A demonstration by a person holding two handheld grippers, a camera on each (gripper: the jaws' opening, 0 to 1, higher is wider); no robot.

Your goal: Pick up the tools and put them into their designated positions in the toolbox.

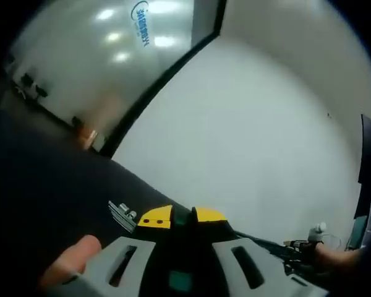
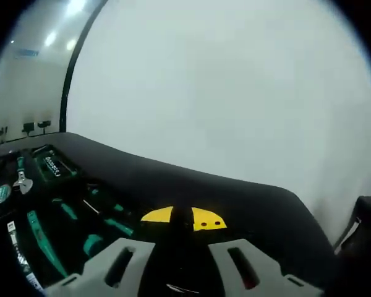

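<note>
In the right gripper view, an open black toolbox (image 2: 43, 210) lies at the left on a black table (image 2: 247, 198). It holds several green-handled tools (image 2: 40, 238), a silver wrench (image 2: 21, 181) and a green case (image 2: 52, 166). My right gripper (image 2: 182, 218) sits low over the table just right of the box, its yellow tips close together with nothing seen between them. My left gripper (image 1: 182, 216) also has its yellow tips drawn together above the black table (image 1: 55, 192). A small silver tool (image 1: 122, 215) lies just left of those tips.
A white wall (image 1: 247, 136) rises behind the table in both views. A person's fingertip (image 1: 71, 260) shows at the lower left of the left gripper view. At its lower right, a hand (image 1: 337, 257) rests beside a cluster of dark parts (image 1: 297, 250).
</note>
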